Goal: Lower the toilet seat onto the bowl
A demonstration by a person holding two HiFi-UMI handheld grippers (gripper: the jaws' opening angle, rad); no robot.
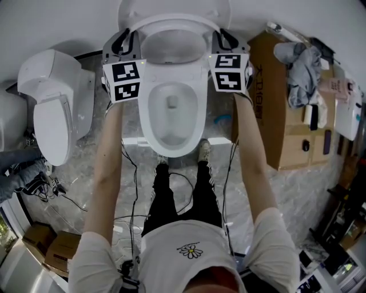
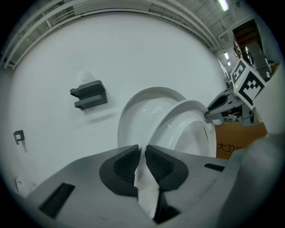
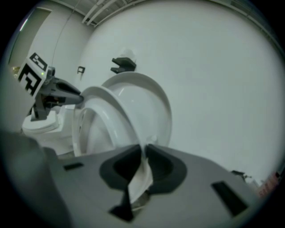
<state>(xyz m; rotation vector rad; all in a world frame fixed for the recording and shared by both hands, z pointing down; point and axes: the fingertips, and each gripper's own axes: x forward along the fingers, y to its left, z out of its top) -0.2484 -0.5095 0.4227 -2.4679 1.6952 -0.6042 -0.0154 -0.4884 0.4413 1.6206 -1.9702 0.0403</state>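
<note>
The white toilet bowl (image 1: 150, 114) stands in front of me with its lid (image 1: 128, 10) upright against the wall. The seat ring (image 1: 171, 23) is tilted forward, away from the lid and well above the bowl rim. My left gripper (image 1: 127, 47) is shut on the seat's left edge, and the white rim (image 2: 145, 189) runs between its dark pads (image 2: 126, 165). My right gripper (image 1: 220, 43) is shut on the seat's right edge (image 3: 141, 178). In the left gripper view the seat (image 2: 189, 129) leans off the lid (image 2: 136, 118); the right gripper view shows the same seat (image 3: 104, 118).
A second white toilet (image 1: 54, 109) stands to the left. At the right a cardboard box (image 1: 280, 103) carries clothes (image 1: 300, 63) on top. Cables (image 1: 171, 183) trail over the marble floor by my feet. A grey bracket (image 2: 89, 94) hangs on the wall.
</note>
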